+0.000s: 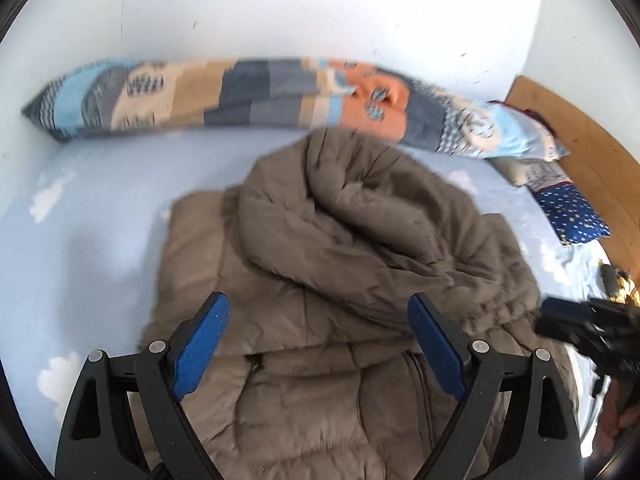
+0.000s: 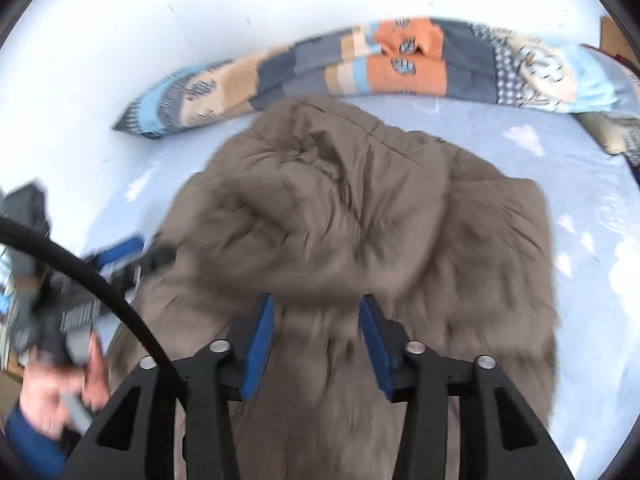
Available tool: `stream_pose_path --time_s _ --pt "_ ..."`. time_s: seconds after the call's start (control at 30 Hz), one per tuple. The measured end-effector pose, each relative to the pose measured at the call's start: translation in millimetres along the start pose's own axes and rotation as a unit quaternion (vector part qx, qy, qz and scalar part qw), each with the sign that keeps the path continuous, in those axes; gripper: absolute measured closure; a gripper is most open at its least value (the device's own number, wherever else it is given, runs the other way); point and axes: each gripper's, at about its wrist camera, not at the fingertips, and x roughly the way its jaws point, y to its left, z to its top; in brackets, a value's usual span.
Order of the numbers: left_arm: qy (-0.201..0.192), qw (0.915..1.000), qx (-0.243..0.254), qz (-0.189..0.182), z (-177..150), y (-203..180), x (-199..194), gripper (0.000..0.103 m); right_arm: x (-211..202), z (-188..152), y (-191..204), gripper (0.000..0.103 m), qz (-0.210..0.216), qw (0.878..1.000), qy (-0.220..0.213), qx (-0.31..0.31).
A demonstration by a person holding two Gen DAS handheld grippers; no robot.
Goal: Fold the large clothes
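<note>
A puffy brown quilted jacket (image 1: 340, 220) lies bunched and partly folded on a light blue bed sheet (image 1: 100, 220). My left gripper (image 1: 318, 298) hovers over its near part, blue pads (image 1: 200, 344) spread wide with nothing between them. In the right wrist view the jacket (image 2: 340, 200) fills the middle, blurred. My right gripper (image 2: 318, 300) is above its near edge, jaws partly apart, and the pads (image 2: 260, 344) do not press on the fabric. Each gripper shows in the other's view: the right gripper (image 1: 580, 320) at the jacket's right, the left gripper (image 2: 120, 256) at its left.
A long patchwork pillow (image 1: 240, 96) lies along the white wall (image 1: 280, 8) behind the jacket. A blue starred pillow (image 1: 572, 212) and a wooden headboard (image 1: 580, 140) are at the right. A hand (image 2: 52, 396) and a black cable (image 2: 100, 280) cross the lower left.
</note>
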Motion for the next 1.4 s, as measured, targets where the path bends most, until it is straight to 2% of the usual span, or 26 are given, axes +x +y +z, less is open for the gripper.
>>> stream_pose_path --time_s 0.17,0.3,0.37,0.43,0.53,0.6,0.63,0.73,0.87,1.03,1.13,1.2,1.4 --pt "-0.016 0.9996 0.017 0.015 -31 3 -46 0.012 -62 -72 0 0.053 -0.020 1.000 -0.017 -0.001" --pt "0.011 0.9998 0.012 0.008 -70 8 -68 0.012 -80 -118 -9 0.053 -0.032 0.999 -0.007 0.013" --pt "0.037 0.9993 0.001 0.007 -99 10 -75 0.012 -82 -136 -12 0.053 -0.031 0.999 0.003 0.022" --pt "0.064 0.9977 -0.005 0.020 -126 10 -76 0.012 -78 -151 -12 0.053 -0.026 0.999 0.019 0.030" --pt "0.104 0.9940 -0.014 0.032 -164 10 -71 0.012 -64 -162 -6 0.053 -0.028 0.999 0.039 0.023" --pt "0.129 0.9904 -0.015 0.048 -182 8 -62 0.012 -50 -170 -1 0.053 -0.031 0.997 0.065 0.018" --pt "0.126 0.9899 -0.003 0.064 -189 5 -59 0.012 -42 -175 0 0.053 -0.034 0.996 0.079 0.017" --pt "0.114 0.9881 0.026 0.100 -198 -5 -56 0.012 -18 -188 -2 0.053 -0.050 0.992 0.118 0.020" --pt "0.099 0.9871 0.024 0.124 -202 -10 -54 0.010 -10 -192 -2 0.048 -0.056 0.992 0.115 0.009" --pt "0.087 0.9870 0.030 0.132 -205 -12 -50 0.007 -9 -196 -5 0.046 -0.050 0.993 0.103 0.008" --pt "0.085 0.9869 0.031 0.134 -205 -12 -48 0.007 -8 -197 -7 0.040 -0.042 0.994 0.098 0.009" --pt "0.083 0.9871 0.033 0.133 -205 -12 -49 0.007 -11 -201 -2 0.031 -0.038 0.995 0.093 0.007" --pt "0.079 0.9872 0.035 0.134 -207 -13 -50 0.007 -10 -206 9 0.021 -0.044 0.995 0.083 -0.026"
